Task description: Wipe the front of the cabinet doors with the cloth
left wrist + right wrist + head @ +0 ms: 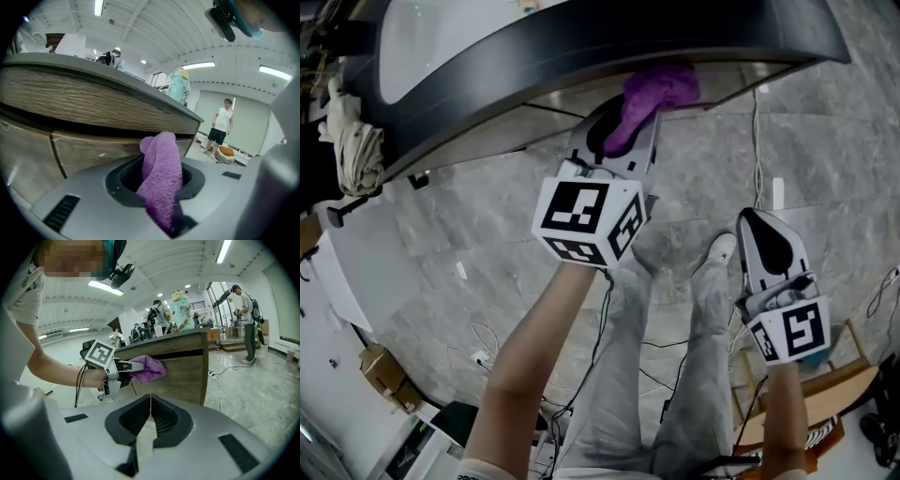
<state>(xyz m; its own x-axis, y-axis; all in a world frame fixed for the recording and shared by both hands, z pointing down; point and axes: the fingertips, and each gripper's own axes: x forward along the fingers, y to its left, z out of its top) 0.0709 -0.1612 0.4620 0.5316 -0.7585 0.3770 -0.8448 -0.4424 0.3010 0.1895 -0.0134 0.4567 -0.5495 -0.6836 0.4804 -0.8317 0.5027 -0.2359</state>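
Observation:
The purple cloth (658, 91) sticks out of my left gripper (623, 127), which is shut on it. In the left gripper view the cloth (161, 176) rises between the jaws, and its tip reaches the wood-grain cabinet door (93, 150) under the dark countertop (581, 47). In the right gripper view the left gripper (123, 367) holds the cloth (150, 368) against the upper front of the cabinet (185, 373). My right gripper (759, 223) hangs lower at the right, away from the cabinet. Its jaws (150, 401) are shut with nothing between them.
Cables (757, 131) trail over the grey marble floor. My legs (675, 356) stand below the cabinet. A wooden frame (834, 394) is at the lower right, cardboard boxes (382, 370) at the lower left. A person (247, 324) stands beyond the cabinet's end.

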